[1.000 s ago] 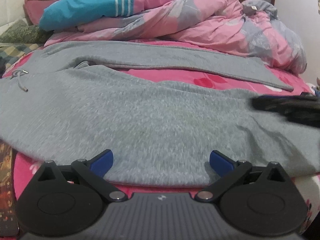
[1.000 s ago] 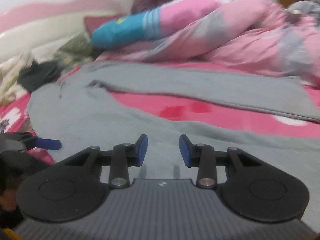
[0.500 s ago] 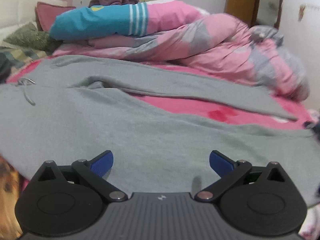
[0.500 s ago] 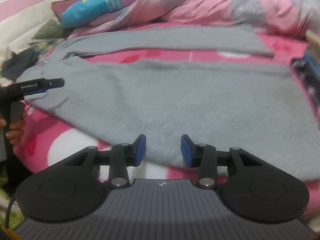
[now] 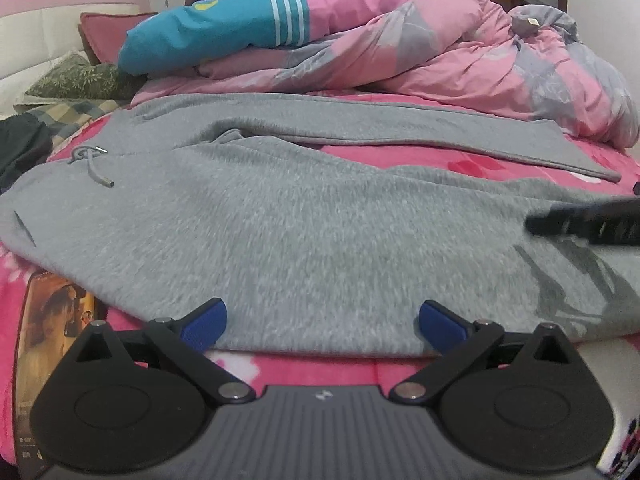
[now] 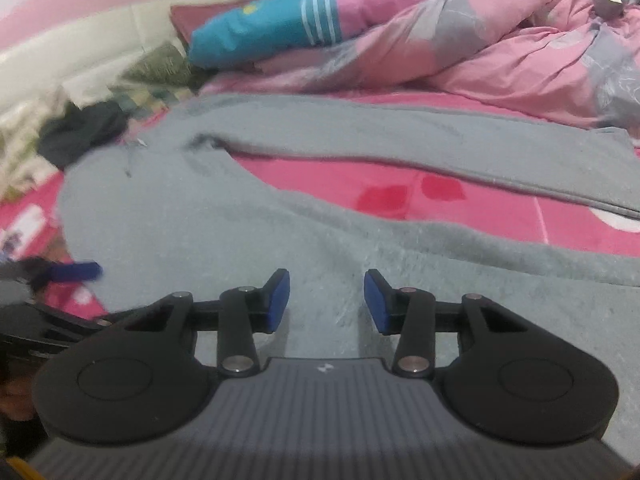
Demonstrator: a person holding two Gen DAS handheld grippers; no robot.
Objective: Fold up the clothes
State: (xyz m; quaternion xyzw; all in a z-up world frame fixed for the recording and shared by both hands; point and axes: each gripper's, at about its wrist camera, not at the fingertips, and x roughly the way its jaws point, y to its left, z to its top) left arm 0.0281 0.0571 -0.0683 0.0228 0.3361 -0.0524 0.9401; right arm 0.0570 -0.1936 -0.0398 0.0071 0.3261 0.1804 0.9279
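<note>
Grey sweatpants (image 5: 300, 220) lie spread across the pink bed sheet (image 5: 460, 164), waistband and drawstring (image 5: 94, 168) to the left, the two legs running right. My left gripper (image 5: 322, 312) hovers open and wide over the near leg's front edge, with nothing between its pads. In the right wrist view my right gripper (image 6: 325, 288) hangs over the near leg (image 6: 200, 220), its jaws partly apart and empty. Its black body shows blurred at the right edge (image 5: 592, 224) of the left wrist view. One blue fingertip (image 6: 76, 272) of the left gripper appears at the left.
A rumpled pink and grey duvet (image 5: 440, 52) and a blue striped pillow (image 5: 208, 36) fill the back of the bed. A dark garment (image 5: 20, 148) lies at far left. A printed book or magazine (image 5: 52, 320) pokes out under the pants' near left edge.
The right gripper swung off to the right and came back over the near leg, jaws slightly wider than before. The left gripper lifted a little, then settled back at the leg's front edge.
</note>
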